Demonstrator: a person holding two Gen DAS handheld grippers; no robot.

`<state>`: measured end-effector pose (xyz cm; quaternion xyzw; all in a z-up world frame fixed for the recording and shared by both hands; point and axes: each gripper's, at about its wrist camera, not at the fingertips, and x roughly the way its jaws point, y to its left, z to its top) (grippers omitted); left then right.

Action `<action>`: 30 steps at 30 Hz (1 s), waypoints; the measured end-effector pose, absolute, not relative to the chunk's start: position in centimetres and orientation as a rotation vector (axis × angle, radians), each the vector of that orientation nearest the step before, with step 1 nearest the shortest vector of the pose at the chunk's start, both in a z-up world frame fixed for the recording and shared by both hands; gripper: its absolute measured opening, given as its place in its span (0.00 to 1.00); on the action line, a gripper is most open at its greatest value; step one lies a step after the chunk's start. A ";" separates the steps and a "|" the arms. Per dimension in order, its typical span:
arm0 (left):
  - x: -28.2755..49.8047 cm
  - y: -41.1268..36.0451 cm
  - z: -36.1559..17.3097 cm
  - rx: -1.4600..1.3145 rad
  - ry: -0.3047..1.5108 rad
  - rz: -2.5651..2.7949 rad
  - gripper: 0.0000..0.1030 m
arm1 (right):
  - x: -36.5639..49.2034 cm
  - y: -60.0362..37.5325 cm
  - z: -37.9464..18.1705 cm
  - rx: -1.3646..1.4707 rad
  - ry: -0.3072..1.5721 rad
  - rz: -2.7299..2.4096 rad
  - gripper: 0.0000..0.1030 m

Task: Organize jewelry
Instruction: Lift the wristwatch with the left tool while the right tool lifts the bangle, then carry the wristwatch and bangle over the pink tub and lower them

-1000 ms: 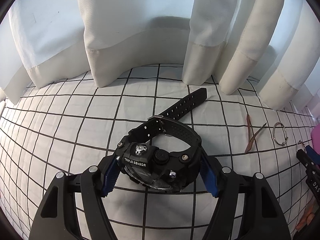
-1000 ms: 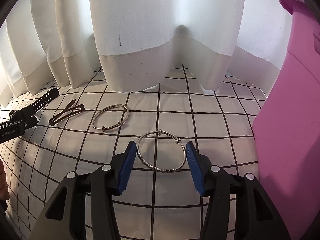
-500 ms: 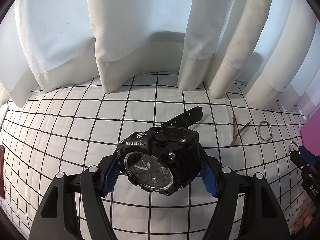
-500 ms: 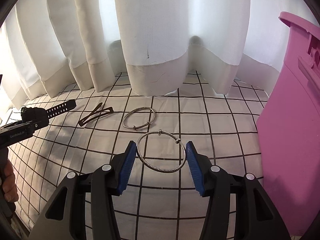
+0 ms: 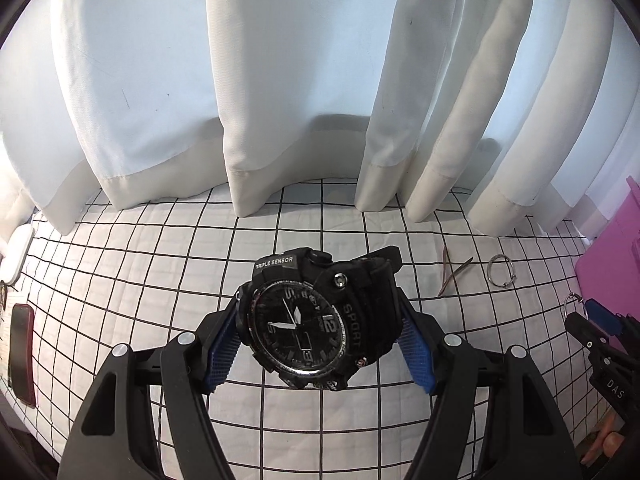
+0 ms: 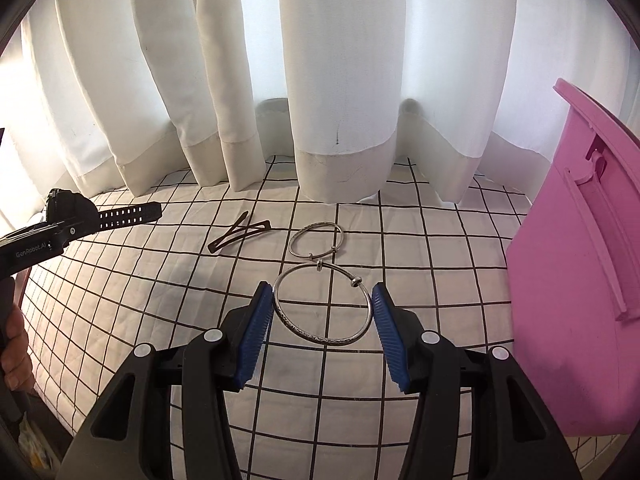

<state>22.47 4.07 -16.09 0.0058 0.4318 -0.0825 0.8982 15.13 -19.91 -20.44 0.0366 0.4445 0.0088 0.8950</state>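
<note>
A chunky black sport watch (image 5: 316, 316) is clamped between the blue pads of my left gripper (image 5: 318, 342) and hangs lifted above the checked cloth, its dial facing the camera. The watch strap (image 6: 128, 213) sticks out at the far left of the right wrist view. My right gripper (image 6: 322, 312) is shut on a silver bangle (image 6: 322, 304), held flat in the air over the cloth. A second silver bangle (image 6: 316, 240) lies on the cloth just beyond it, and a brown hair clip (image 6: 238, 234) lies to its left.
A pink box (image 6: 576, 280) stands at the right on the white grid cloth (image 6: 432, 240). White curtains (image 6: 340, 100) hang along the back edge. A dark red phone (image 5: 22, 354) and a white object (image 5: 16, 254) lie at the left edge. A hand (image 6: 14, 344) grips the left tool.
Both grippers have risen from the cloth with their loads. The watch has tipped so its dial faces the camera, and the loose bangle and clip now sit farther below.
</note>
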 end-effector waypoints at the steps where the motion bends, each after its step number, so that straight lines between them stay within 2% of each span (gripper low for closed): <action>1: 22.5 4.1 -15.9 0.014 0.889 -0.171 0.66 | 15.0 -19.8 -20.0 0.074 0.918 0.019 0.48; 16: 21.3 4.5 -12.0 0.036 0.839 -0.231 0.66 | 14.3 -18.3 -14.8 0.063 0.853 0.026 0.48; 30: 18.0 -1.1 -6.9 0.106 0.754 -0.419 0.66 | 10.5 -21.0 -8.0 0.074 0.732 -0.045 0.48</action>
